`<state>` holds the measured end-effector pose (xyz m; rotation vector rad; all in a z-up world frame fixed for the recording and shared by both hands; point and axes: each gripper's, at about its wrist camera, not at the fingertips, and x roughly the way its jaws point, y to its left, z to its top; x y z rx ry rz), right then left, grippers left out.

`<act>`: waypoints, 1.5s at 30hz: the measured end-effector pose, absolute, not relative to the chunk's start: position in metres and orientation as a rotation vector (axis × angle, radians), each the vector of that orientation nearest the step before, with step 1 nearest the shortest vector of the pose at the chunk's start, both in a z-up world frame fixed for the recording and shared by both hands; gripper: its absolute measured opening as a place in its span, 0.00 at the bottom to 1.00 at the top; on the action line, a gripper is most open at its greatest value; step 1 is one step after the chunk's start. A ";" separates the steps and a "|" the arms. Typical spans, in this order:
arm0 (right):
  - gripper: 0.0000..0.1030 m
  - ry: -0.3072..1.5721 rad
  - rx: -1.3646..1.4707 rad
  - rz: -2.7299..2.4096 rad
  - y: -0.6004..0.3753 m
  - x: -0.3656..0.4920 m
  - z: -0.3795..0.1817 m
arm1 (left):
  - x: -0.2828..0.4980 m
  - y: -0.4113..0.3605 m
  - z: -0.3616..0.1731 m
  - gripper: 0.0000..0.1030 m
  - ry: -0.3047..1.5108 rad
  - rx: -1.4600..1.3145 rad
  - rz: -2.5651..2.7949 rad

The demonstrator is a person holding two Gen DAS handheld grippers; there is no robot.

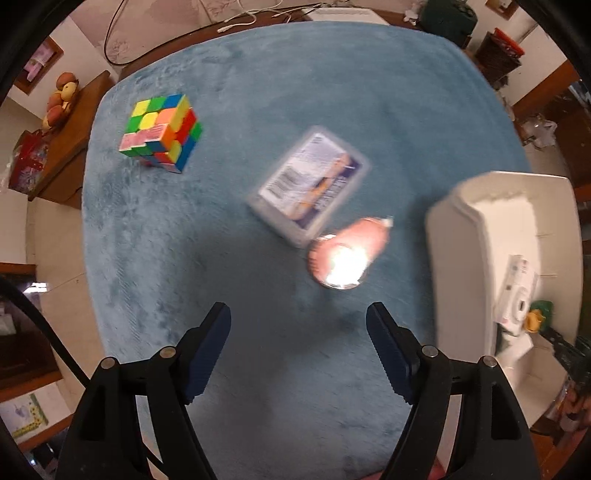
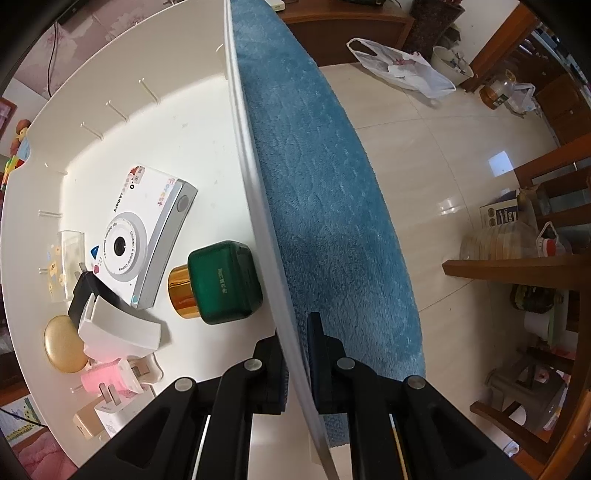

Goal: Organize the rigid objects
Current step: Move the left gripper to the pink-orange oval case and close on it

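Observation:
On the blue mat [image 1: 229, 240] lie a colourful puzzle cube [image 1: 162, 133] at the far left, a clear card case [image 1: 308, 184] in the middle and a pink bottle [image 1: 349, 251] with a shiny base just beyond my left gripper [image 1: 298, 314], which hovers open and empty over the mat. The white bin [image 1: 491, 236] stands at the right. My right gripper [image 2: 295, 328] is shut on the white bin's rim [image 2: 258, 206]. Inside the bin lie a white toy camera [image 2: 144, 236], a green jar with a gold lid [image 2: 218, 282], chargers [image 2: 110, 391] and a gold disc [image 2: 64, 343].
A side shelf with fruit [image 1: 61, 99] stands left of the mat. White cables [image 1: 251, 18] lie behind it. Right of the mat are tiled floor, a plastic bag [image 2: 402, 68], wooden chairs [image 2: 524, 266] and a cabinet.

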<state>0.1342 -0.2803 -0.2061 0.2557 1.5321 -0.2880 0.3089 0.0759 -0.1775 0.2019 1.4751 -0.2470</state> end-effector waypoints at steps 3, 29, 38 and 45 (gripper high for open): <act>0.09 1.536 0.249 -0.286 -0.280 0.136 -0.206 | 0.315 0.077 -0.186 0.81 1.465 0.236 -0.254; 0.09 1.547 0.235 -0.301 -0.277 0.136 -0.206 | 0.343 0.029 -0.239 0.87 1.383 0.353 -0.563; 0.09 1.550 0.233 -0.311 -0.277 0.136 -0.205 | 0.318 -0.004 -0.256 0.87 1.368 0.533 -0.589; 0.09 1.554 0.223 -0.301 -0.276 0.135 -0.203 | 0.316 -0.018 -0.255 0.87 1.329 0.515 -0.601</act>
